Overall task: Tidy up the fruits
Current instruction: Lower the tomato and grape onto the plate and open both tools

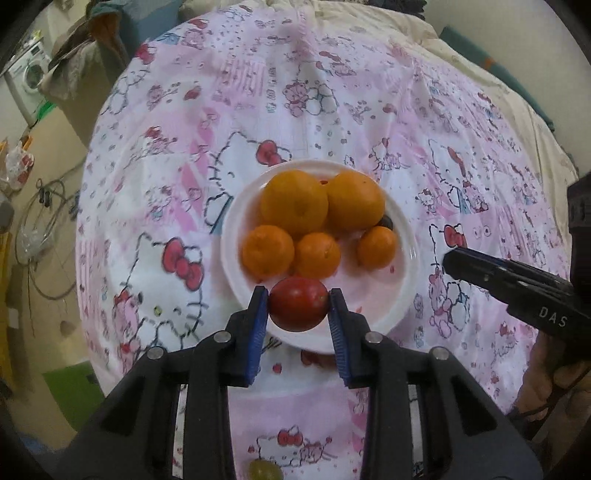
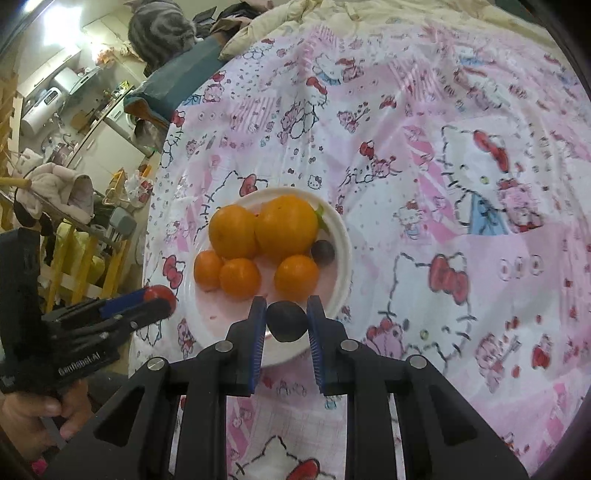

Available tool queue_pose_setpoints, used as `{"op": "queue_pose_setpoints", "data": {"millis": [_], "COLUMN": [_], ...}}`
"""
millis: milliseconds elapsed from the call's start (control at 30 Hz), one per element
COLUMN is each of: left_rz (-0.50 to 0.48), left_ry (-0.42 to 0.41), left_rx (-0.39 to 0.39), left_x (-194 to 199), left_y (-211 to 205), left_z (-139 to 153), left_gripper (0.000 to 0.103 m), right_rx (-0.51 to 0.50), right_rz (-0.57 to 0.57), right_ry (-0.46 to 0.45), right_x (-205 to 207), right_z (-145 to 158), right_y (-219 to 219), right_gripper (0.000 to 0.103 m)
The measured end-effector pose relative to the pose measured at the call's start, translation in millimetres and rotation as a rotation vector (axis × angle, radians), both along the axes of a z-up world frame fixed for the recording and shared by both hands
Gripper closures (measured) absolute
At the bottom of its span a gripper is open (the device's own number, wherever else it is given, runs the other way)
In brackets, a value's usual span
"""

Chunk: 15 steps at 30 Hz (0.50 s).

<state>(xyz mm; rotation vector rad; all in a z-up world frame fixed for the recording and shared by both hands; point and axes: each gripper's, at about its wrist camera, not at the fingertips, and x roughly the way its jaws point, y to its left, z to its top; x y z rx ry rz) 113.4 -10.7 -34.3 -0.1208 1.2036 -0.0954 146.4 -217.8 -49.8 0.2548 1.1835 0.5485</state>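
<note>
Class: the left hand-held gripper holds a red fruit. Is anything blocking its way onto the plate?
Nothing visible does. The red fruit in the left hand-held gripper is over the white plate's bare near part; the oranges lie farther back.

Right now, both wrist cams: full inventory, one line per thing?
plate: 1, white, centre of the cloth
large oranges: 2, orange, far side of the plate
small oranges: 3, orange, in a row on the plate in front of the large ones
dark plums: 2, purple-black; one on the plate by the right large orange, one between the right fingers
tomato: 1, red, between the left fingers over the plate's near rim
green grape: 1, on the cloth under the left gripper
cloth: 1, pink-white cartoon print, under everything
cat: 1, grey striped, far left background
left gripper: black, blue fingers, shut on the tomato
right gripper: same build, shut on a plum
</note>
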Motion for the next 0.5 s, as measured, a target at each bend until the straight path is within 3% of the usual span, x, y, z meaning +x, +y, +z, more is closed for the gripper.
{"op": "queue_pose_setpoints", "data": {"millis": [200, 500], "left_rz": [-0.061, -0.052], "left_ry": [0.026, 0.031], "left_rx": [0.02, 0.036], "left_x": [15, 27], "left_y": [-23, -28], "left_z": [-18, -34], "left_gripper": [0.074, 0.073], "right_rx": [0.045, 0.083], "right_rz": [-0.029, -0.047], "right_ry": [0.077, 0.138], "right_x": [12, 16], "right_z": [-26, -45], "right_y": [1, -3], "right_gripper": [0.079, 0.078]}}
